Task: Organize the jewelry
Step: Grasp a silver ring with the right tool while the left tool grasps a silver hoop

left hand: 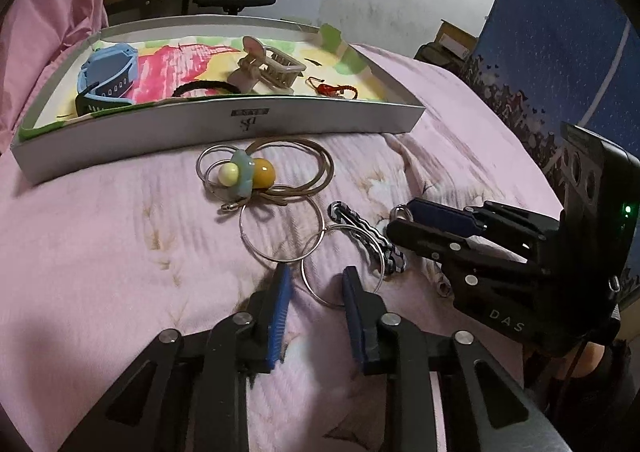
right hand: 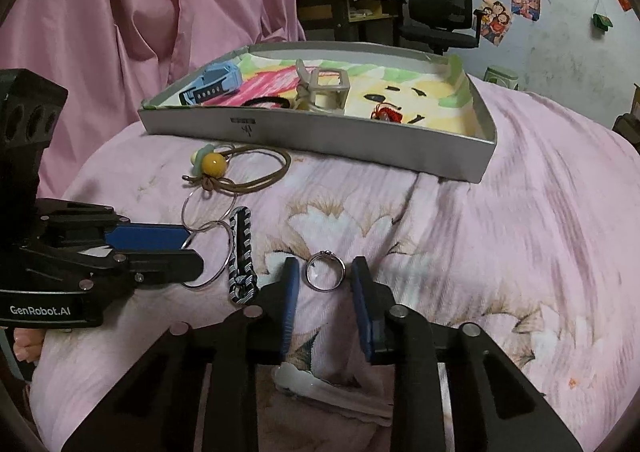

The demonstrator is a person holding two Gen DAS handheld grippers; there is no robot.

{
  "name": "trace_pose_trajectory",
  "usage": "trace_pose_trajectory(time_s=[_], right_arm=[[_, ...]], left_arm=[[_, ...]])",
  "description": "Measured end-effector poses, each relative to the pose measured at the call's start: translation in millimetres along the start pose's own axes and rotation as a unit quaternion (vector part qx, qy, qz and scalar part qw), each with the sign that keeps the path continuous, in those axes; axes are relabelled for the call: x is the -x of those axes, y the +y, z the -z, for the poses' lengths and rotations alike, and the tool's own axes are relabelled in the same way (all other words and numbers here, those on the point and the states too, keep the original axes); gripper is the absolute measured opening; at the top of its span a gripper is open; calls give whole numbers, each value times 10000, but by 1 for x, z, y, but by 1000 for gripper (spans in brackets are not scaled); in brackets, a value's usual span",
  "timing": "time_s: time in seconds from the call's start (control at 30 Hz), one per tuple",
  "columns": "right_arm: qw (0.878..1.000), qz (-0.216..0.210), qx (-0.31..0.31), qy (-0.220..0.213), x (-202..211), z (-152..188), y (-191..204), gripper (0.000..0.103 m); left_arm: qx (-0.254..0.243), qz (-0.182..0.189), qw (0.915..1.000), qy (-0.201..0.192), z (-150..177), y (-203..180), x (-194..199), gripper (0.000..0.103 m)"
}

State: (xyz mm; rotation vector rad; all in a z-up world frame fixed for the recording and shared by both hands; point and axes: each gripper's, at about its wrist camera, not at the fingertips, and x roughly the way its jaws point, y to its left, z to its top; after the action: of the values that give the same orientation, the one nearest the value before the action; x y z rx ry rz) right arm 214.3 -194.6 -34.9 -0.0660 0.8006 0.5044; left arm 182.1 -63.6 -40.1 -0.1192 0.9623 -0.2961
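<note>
Left tongs (left hand: 316,284): parted a moderate way, holding nothing, tips low over the pink bedspread (left hand: 100,272). Two steel hoops (left hand: 280,230) overlapping just ahead; right pad (left hand: 354,292) lying over the nearer hoop's rim, left pad (left hand: 282,284) at the farther hoop's edge, true contact hard to tell.

Right tongs (right hand: 325,276): likewise partly open, gripping nothing. Small silver ring (right hand: 325,271) on the bedspread between the two pads, apart from both.

In the left view, right tongs (left hand: 400,218) reaching in from the right, tip beside a black-and-white braided band (left hand: 368,238) that lies under the nearer hoop's edge.

Farther back, a tan cord necklace (left hand: 296,168) with a yellow bead and pale blue charm, coiled beside two smaller rings.

Beyond that, a shallow white tray (left hand: 224,128) on the bed, holding a blue watch (left hand: 106,76), a black hair tie (left hand: 208,86), a beige claw clip (left hand: 264,66) and a red bracelet (left hand: 330,88).
</note>
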Motion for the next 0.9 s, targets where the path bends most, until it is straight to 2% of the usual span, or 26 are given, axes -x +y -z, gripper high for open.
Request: trace_pose_trajectory(time_s=[0.1,0.23,0.47,0.67,0.9], right_arm=[[10000,3,-54,23,-1,0,-2,19],[10000,17,-51,-3,0,0,-3,18],[9995,-68,-62,-301,13,2,-3,18],[9958,-53,-29,-915,42,1,-2,18],[9860,11,50,-1669,69,-7,8,18]], left_arm=[[64,-30,10000,25,-1,3,-2,10],[95,-32,9999,12,-1,4,-2,5],[-134,-292,9991,-266,6,-7,15,3],[-436,-624,9942,-760,13,-16,46,3],[-353,-873,9826,-1603,4,-14,83,3]])
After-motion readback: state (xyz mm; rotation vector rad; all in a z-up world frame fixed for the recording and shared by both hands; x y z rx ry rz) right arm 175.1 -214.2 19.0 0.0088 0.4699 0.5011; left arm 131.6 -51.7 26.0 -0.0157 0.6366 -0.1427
